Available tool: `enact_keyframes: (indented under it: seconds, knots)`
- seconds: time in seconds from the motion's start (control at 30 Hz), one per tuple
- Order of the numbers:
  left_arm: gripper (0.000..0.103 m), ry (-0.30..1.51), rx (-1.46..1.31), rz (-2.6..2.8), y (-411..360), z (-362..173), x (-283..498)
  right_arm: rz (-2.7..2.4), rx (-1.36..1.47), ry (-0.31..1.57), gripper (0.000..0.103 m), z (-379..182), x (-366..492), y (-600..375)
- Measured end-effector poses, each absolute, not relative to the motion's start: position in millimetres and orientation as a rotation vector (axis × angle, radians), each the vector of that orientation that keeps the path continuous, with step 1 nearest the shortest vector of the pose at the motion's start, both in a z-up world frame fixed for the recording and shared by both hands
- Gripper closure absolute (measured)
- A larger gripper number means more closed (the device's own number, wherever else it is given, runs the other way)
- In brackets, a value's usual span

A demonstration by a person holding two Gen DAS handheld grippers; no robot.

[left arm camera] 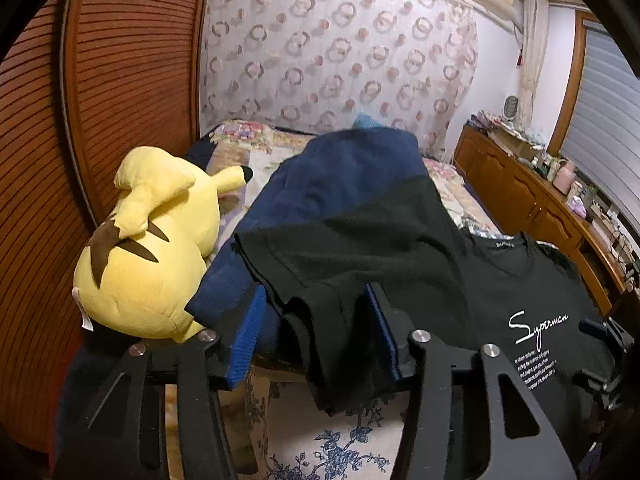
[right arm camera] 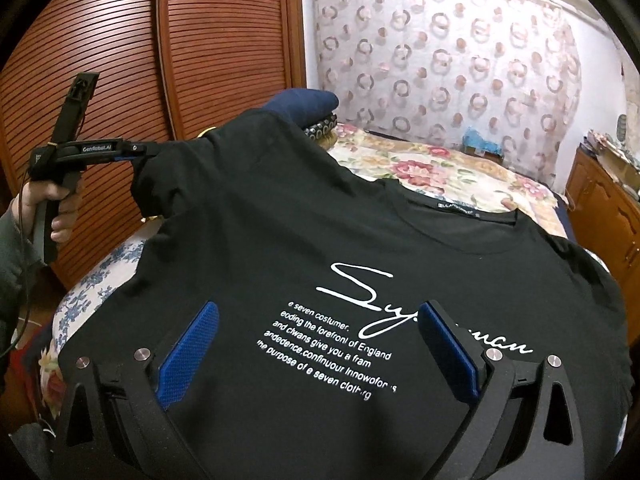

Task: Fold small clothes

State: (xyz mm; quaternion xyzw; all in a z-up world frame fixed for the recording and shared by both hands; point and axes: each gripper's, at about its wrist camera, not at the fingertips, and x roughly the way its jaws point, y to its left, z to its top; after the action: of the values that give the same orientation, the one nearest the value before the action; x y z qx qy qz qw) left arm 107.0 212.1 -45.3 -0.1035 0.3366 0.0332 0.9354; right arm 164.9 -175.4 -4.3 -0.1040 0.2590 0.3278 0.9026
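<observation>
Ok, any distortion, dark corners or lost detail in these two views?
Left wrist view: fisheye bends the louvred wooden door, black vignette in the corners, black T-shirt folds barely readable. Right wrist view: same bending and vignette, but the white print is sharp.

Spread on the bed (right arm camera: 400, 160): T-shirt (right arm camera: 320, 240), collar toward the far curtain (right arm camera: 440, 60). Left of it, a sleeve (left arm camera: 320, 300) lifted between the left tongs (left arm camera: 316, 336), draped over a folded blanket (left arm camera: 344, 168). Further left, beside the blanket, a plush toy (left arm camera: 152, 248) against the slatted wardrobe (left arm camera: 120, 80). Over the shirt's printed chest, the right tongs (right arm camera: 318, 344), pads apart. Along the right wall, a cluttered sideboard (left arm camera: 520, 188).
</observation>
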Motion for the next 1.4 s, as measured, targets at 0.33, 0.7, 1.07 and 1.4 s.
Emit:
enact_keyframes:
  seconds: [0.33,0.7,1.07,1.4]
  knots:
    - [0.064,0.728,-0.197,0.030,210,-37,111,0.697,-0.171,0.570,0.003,10,193,-177]
    - [0.096,0.702,-0.203,0.025,197,-11,114,0.690,-0.109,0.605,0.003,20,237,-182]
    - [0.096,0.664,-0.078,-0.133,122,33,156,0.677,-0.046,0.636,0.003,13,268,-186]
    - [0.090,0.744,0.016,-0.276,63,18,202,0.641,-0.018,0.665,0.003,15,274,-186]
